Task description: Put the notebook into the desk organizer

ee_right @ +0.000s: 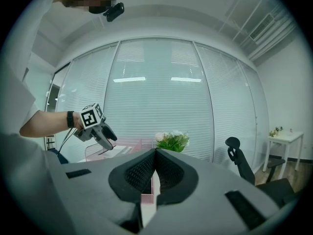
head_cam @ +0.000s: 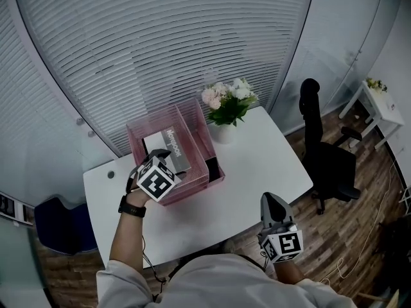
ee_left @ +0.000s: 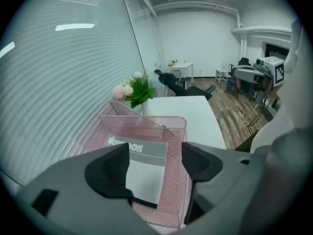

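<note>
The pink mesh desk organizer [head_cam: 209,172] stands at the back left of the white table [head_cam: 257,172]. A grey and white notebook [head_cam: 168,147] lies flat inside its left compartment. My left gripper [head_cam: 160,156] hovers over the organizer's front end. In the left gripper view the left gripper [ee_left: 154,164] is open, its pads wide apart above the notebook [ee_left: 144,153] and clear of it, with the organizer's mesh wall [ee_left: 175,180] under the right pad. My right gripper [head_cam: 269,199] is shut and empty near the table's front right edge, pads together [ee_right: 155,173].
A white vase of pink and white flowers [head_cam: 226,108] stands just right of the organizer. A black office chair [head_cam: 327,159] is to the table's right, a blue chair [head_cam: 58,223] to its left. A small white side table [head_cam: 382,104] stands far right.
</note>
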Demonstrator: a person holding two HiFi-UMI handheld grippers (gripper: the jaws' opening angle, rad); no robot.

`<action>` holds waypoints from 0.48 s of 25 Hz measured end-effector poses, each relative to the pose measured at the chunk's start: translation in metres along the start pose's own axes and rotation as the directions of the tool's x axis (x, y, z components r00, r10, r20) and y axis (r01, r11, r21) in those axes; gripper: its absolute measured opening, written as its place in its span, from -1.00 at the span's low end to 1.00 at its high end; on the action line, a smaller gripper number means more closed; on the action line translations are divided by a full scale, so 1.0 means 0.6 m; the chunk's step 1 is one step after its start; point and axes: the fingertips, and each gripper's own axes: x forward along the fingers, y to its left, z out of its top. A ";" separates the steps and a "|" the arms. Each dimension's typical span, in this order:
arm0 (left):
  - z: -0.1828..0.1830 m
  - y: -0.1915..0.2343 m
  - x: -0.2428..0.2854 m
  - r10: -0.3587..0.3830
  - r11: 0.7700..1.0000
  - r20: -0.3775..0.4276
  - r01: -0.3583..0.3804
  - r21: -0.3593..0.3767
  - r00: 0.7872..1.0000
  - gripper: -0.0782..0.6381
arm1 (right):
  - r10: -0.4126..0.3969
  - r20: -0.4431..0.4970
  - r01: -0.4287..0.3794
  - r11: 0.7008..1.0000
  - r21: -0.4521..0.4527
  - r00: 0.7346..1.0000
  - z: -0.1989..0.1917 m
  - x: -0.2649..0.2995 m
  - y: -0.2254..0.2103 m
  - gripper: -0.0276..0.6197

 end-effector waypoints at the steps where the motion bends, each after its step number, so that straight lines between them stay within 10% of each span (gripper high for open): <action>1: 0.008 0.004 -0.015 0.011 1.000 0.053 -0.010 -0.016 0.999 0.17 | 0.005 0.002 -0.005 1.000 -0.003 1.000 0.002 0.003 0.003 -0.87; 12: 0.016 0.009 -0.209 0.230 0.970 0.498 -0.155 -0.187 0.836 -0.24 | 0.051 0.026 -0.050 0.999 -0.021 0.998 0.029 0.029 0.042 -0.88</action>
